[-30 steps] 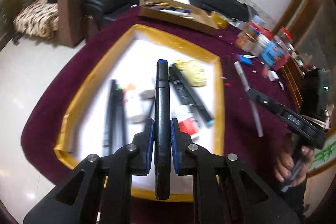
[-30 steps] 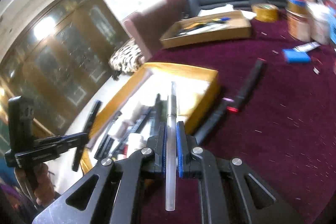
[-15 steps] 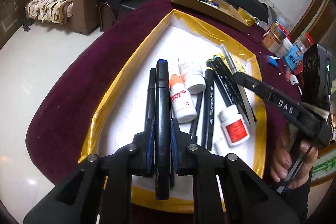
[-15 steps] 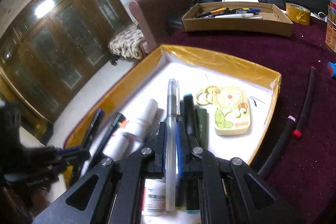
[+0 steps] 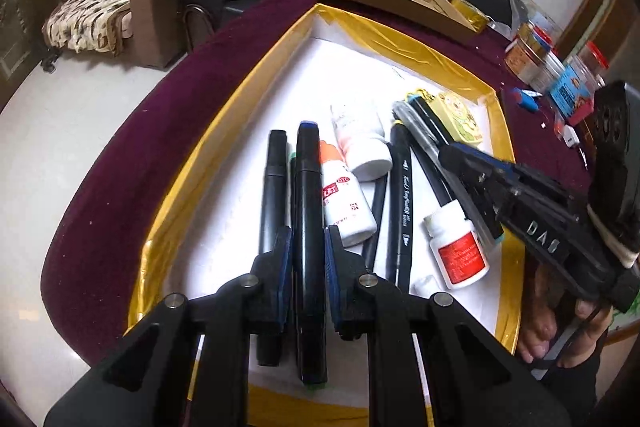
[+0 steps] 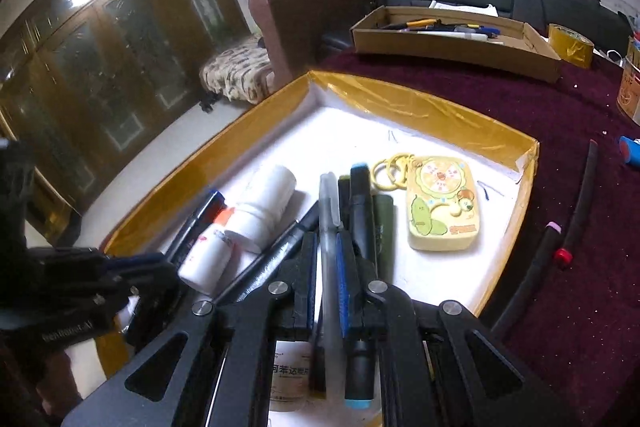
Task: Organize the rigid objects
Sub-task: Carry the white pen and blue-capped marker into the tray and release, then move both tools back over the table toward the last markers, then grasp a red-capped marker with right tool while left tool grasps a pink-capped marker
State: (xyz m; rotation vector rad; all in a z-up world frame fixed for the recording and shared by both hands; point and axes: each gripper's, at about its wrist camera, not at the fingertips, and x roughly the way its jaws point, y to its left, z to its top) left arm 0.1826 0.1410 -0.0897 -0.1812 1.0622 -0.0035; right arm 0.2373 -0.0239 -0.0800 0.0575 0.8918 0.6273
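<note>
My left gripper point(image 5: 307, 247) is shut on a black marker point(image 5: 308, 227) with a blue tip, held low over the gold-rimmed white tray point(image 5: 192, 163). My right gripper point(image 6: 326, 267) is shut on a clear grey pen point(image 6: 330, 247), low over the same tray point(image 6: 440, 107). In the tray lie several black markers, white bottles point(image 5: 346, 199) point(image 5: 456, 247) and a yellow cartoon case point(image 6: 440, 203). The right gripper also shows in the left wrist view point(image 5: 480, 171), and the left gripper shows at the left edge of the right wrist view point(image 6: 132, 267).
A cardboard box of pens point(image 6: 452, 39) and a tape roll point(image 6: 570, 43) sit at the back of the maroon table point(image 6: 580, 267). Two black markers point(image 6: 560, 247) lie on the cloth right of the tray. Jars point(image 5: 532, 55) stand at the far right. A sofa and an armchair lie beyond.
Both grippers have come down and forward over the tray, each still holding its pen. The tray's contents now look closer and sharper.
</note>
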